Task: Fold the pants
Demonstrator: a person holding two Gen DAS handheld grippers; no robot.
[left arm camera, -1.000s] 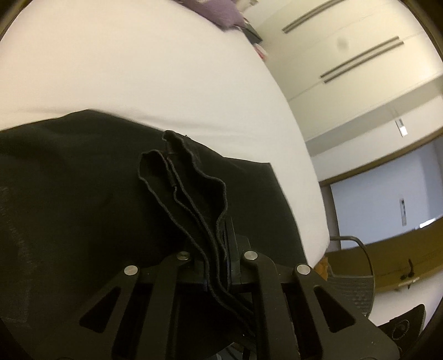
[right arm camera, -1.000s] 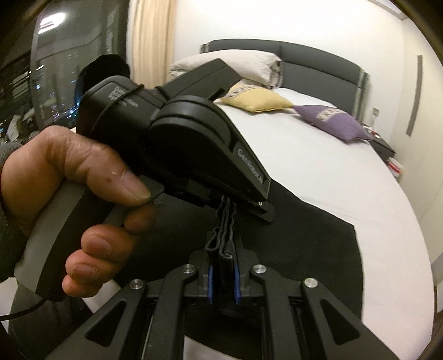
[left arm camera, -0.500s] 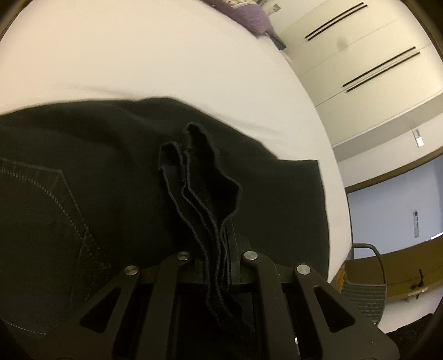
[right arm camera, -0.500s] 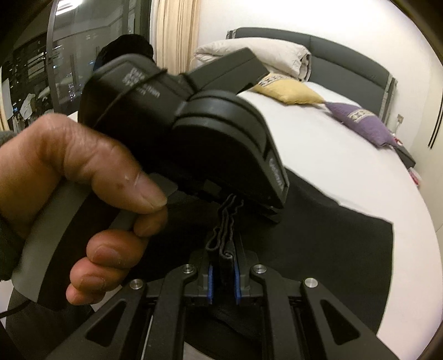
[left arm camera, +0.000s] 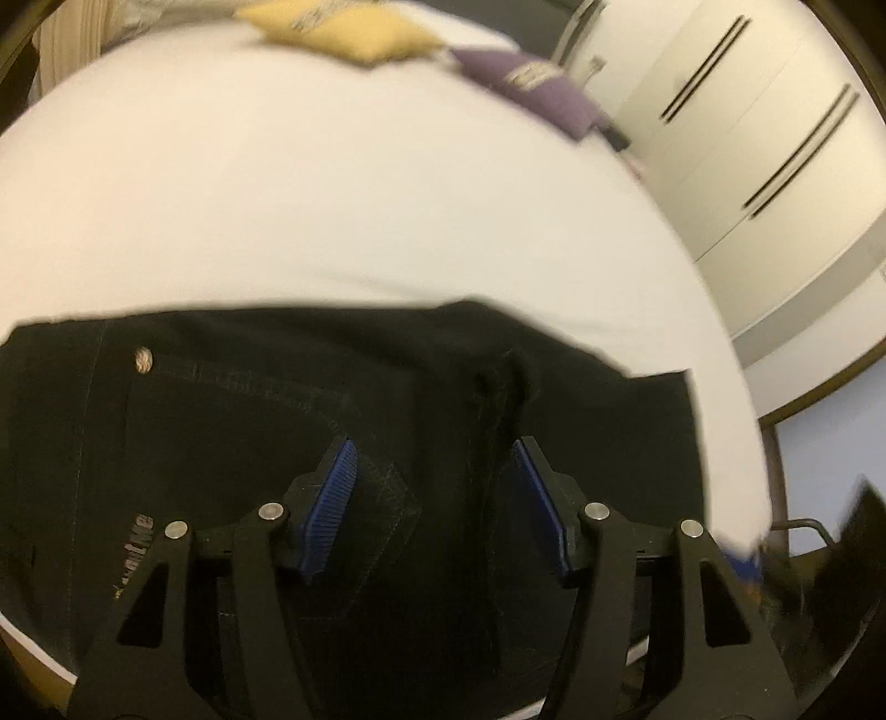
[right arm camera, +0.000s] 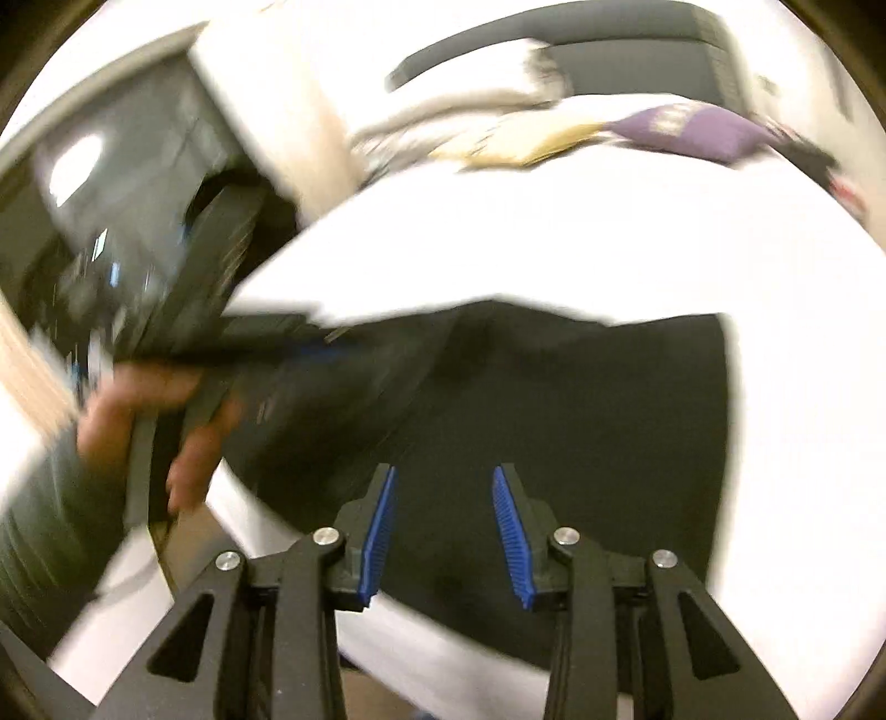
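The black pants (left arm camera: 266,421) lie folded on the white bed (left arm camera: 332,210), waistband button and back pocket up. My left gripper (left arm camera: 434,451) is open just above them, blue pads apart, holding nothing. In the right wrist view the pants (right arm camera: 554,399) lie flat near the bed's front edge. My right gripper (right arm camera: 443,476) is open and empty above them. The left gripper and the hand holding it (right arm camera: 183,354) are at the left, blurred.
A yellow pillow (left arm camera: 343,33) and a purple pillow (left arm camera: 531,94) lie at the head of the bed, before a grey headboard (right arm camera: 609,50). White wardrobe doors (left arm camera: 747,144) stand to the right. The bed's front edge (right arm camera: 443,675) is close below my right gripper.
Both grippers were shut on the bunched pants edge; both have opened and let go. The fabric now lies flat on the folded pants. Both views are blurred from movement.
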